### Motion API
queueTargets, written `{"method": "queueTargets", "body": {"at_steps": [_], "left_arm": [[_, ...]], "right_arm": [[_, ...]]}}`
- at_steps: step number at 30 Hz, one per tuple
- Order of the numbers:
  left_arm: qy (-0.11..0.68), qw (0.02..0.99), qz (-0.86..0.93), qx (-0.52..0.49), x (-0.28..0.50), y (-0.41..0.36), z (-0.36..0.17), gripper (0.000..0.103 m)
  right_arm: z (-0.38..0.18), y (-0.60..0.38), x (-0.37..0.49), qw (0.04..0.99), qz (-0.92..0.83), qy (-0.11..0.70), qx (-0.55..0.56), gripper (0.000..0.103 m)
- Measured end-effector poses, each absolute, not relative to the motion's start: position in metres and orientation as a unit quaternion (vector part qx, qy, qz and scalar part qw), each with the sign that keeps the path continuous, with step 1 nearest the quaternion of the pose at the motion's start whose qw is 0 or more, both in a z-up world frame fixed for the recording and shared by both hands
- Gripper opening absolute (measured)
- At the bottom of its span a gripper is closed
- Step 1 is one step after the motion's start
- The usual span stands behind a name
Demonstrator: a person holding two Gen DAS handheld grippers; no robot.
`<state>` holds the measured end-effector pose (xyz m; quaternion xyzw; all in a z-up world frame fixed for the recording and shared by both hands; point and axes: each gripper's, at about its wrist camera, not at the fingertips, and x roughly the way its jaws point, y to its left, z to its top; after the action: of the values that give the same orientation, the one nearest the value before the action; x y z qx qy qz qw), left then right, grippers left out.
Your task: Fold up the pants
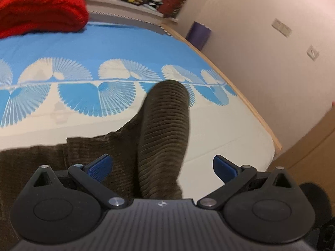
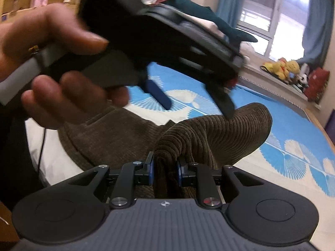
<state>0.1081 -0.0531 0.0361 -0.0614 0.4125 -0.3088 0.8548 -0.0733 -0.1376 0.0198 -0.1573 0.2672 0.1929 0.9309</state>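
Pants: brown corduroy pants [image 2: 117,133] lie on the bed [image 1: 219,129], over its blue-and-white fan-patterned cover, with one part lifted into a rounded hump [image 2: 226,125].
Right tool: the right tool [image 2: 165,170] has its blue pads pressed onto a bunched fold of the corduroy, holding that part off the bed, probably so it can be carried over the flat part.
Left tool: the left tool [image 1: 162,165] is spread wide and holds nothing; the raised fabric passes between its fingers without visibly touching the pads.
Left hand: the left hand [image 2: 52,62] grips the handle, blurred, above the pants.
Judgement: the fold looks under way, with the left tool placed to take a second grip.
Surroundings: a red blanket [image 1: 39,10] lies well apart at the far side of the bed.
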Motion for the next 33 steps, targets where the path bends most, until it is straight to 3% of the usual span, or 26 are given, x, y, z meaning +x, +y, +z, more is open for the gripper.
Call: {"method": "queueTargets", "body": {"at_steps": [9, 12, 14, 18, 20, 23, 26, 28, 33], "left_arm": [[0.416, 0.859, -0.297, -0.018, 0.111, -0.07, 0.025, 0.102], [0.418, 0.861, -0.289, -0.009, 0.111, -0.071, 0.023, 0.095], [0.421, 0.862, -0.281, 0.0, 0.112, -0.071, 0.021, 0.074], [0.428, 0.867, -0.254, 0.024, 0.115, -0.068, 0.016, 0.047], [0.433, 0.867, -0.245, 0.033, 0.117, -0.064, 0.014, 0.022], [0.433, 0.868, -0.238, 0.044, 0.117, -0.054, 0.015, 0.02], [0.425, 0.872, -0.238, 0.047, 0.116, -0.036, 0.019, 0.02], [0.42, 0.875, -0.236, 0.041, 0.116, -0.015, 0.026, 0.019], [0.414, 0.888, -0.199, 0.002, 0.124, 0.072, 0.043, 0.019]], "right_arm": [[0.022, -0.128, -0.084, 0.923, 0.225, 0.257, -0.178, 0.021], [0.022, -0.129, -0.086, 0.922, 0.229, 0.255, -0.18, 0.021], [0.025, -0.13, -0.088, 0.921, 0.233, 0.254, -0.18, 0.02], [0.029, -0.132, -0.093, 0.92, 0.248, 0.25, -0.174, 0.02], [0.032, -0.135, -0.093, 0.919, 0.254, 0.25, -0.169, 0.02], [0.033, -0.14, -0.089, 0.916, 0.259, 0.265, -0.156, 0.022], [0.041, -0.146, -0.086, 0.913, 0.278, 0.274, -0.122, 0.032], [0.049, -0.153, -0.085, 0.91, 0.302, 0.27, -0.085, 0.044], [0.074, -0.181, -0.075, 0.89, 0.37, 0.258, 0.064, 0.048]]}}
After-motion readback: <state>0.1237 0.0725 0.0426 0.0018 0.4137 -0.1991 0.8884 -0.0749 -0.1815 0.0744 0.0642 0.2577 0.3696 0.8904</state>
